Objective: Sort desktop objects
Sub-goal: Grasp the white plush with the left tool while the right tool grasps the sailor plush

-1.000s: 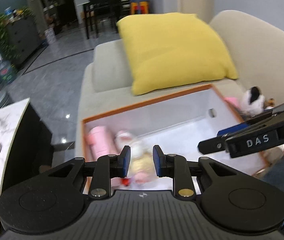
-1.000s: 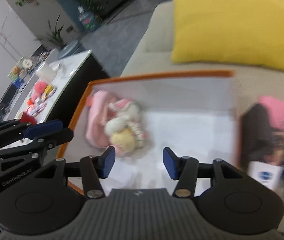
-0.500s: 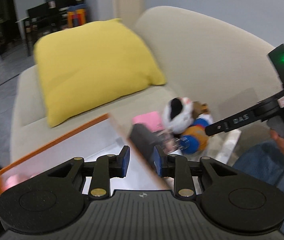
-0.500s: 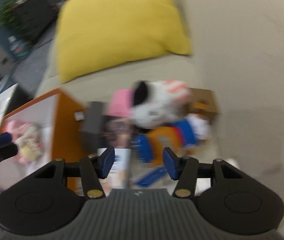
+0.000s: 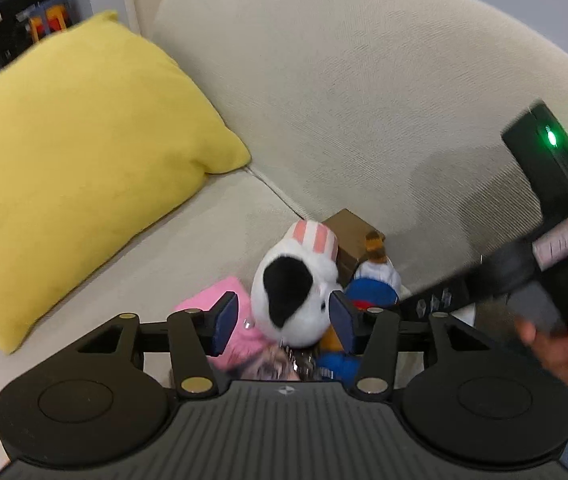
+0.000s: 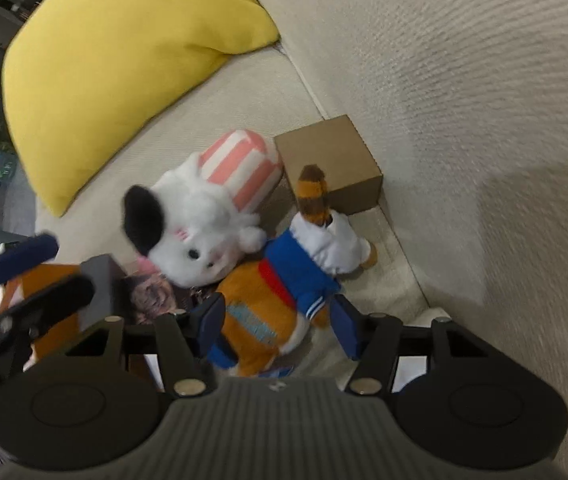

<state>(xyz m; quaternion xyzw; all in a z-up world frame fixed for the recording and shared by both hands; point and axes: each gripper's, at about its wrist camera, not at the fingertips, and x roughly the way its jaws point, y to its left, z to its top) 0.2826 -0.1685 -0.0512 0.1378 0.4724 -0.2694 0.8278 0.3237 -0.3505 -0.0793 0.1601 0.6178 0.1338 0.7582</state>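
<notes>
A white plush dog with a black ear and pink-striped hat [image 5: 291,292] [image 6: 200,220] lies on the sofa seat. An orange plush in a blue and white sailor suit [image 6: 284,292] [image 5: 371,288] lies beside it. My left gripper [image 5: 284,322] is open, its pads on either side of the white plush's head. My right gripper [image 6: 278,324] is open, straddling the orange plush's body. A pink item [image 5: 224,300] and a dark grey box [image 6: 104,292] lie to the left of the toys.
A brown cardboard box [image 6: 327,164] [image 5: 351,236] sits against the sofa back [image 6: 463,100]. A yellow pillow [image 5: 72,168] [image 6: 124,52] lies to the left. The orange-rimmed bin's edge [image 6: 52,304] shows at lower left in the right wrist view.
Both grippers swung right from the white bin to the toy pile and came closer. The left gripper has opened wider around the white plush. The right one now straddles the orange plush.
</notes>
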